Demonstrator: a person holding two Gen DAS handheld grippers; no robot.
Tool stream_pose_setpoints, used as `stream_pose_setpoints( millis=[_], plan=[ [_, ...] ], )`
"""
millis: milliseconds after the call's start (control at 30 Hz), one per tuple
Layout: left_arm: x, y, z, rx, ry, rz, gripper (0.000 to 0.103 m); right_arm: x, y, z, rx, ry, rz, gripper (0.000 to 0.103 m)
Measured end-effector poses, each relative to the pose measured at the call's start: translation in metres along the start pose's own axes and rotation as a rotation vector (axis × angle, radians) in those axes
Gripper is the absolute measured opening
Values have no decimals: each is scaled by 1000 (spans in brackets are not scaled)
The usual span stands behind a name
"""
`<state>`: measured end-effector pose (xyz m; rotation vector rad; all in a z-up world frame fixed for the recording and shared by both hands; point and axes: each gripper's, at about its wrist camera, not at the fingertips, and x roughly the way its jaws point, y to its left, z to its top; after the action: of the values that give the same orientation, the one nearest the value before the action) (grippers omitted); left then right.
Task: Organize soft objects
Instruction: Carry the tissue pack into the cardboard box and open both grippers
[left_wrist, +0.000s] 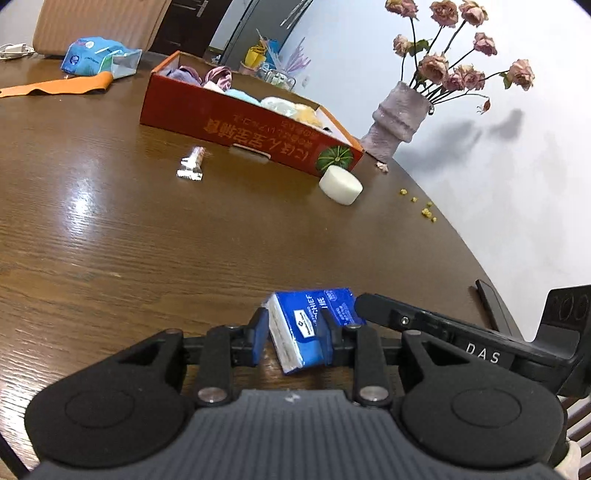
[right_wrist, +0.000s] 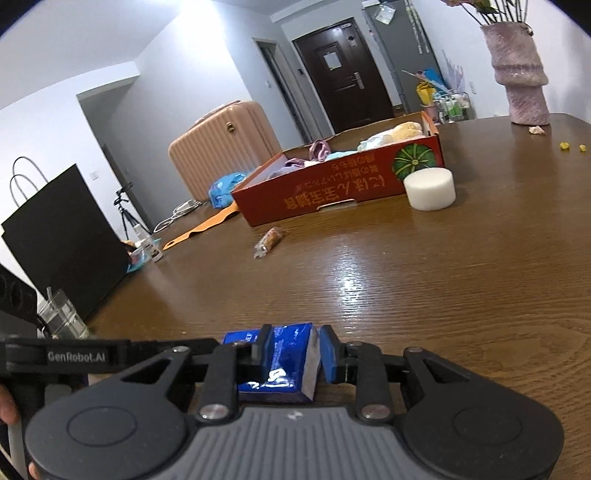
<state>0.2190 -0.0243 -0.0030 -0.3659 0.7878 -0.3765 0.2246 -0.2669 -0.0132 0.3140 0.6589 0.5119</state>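
Because the broad brown wooden table (left_wrist: 129, 221) bears everything, the long orange cardboard box (left_wrist: 236, 129) sits near its far edge, already holding soft cloth items, a collection bin by my judgement. Beside its corner rests a white foam cylinder (left_wrist: 340, 184). Both narrowly parted grippers, left gripper (left_wrist: 293, 338) and right gripper (right_wrist: 295, 354), pinch one blue tissue pack (left_wrist: 310, 325), sharing it.

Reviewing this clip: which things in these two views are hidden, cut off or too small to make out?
- Orange box, both views: its front wall hides the lower contents.
- Blue tissue pack, both views: finger pads cover parts of its print.
- Yellow crumbs, left wrist view: too small to identify.
- Flowers, right wrist view: cut off at the top edge.
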Motion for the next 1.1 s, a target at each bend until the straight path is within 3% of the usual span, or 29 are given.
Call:
stream_pose_setpoints(
  millis=[233,567,767,867,967,1100],
  plan=[
    [17,12,1,-57,22,-34,26,17,-2,-5,9,28,9,25],
    [25,8,21,8,-25,-31,21,24,-2,15,-9,28,6,19],
    [34,0,118,101,-163,-89,21,36,4,99,-83,-118,13,19],
    [61,4,180,115,-178,-97,21,64,2,155,-126,-158,-16,19],
    [103,17,236,105,-141,-77,21,110,-11,205,-112,-136,-46,19],
    [167,39,276,59,-24,10,21,185,-42,246,-22,-8,-79,19]
  ],
)
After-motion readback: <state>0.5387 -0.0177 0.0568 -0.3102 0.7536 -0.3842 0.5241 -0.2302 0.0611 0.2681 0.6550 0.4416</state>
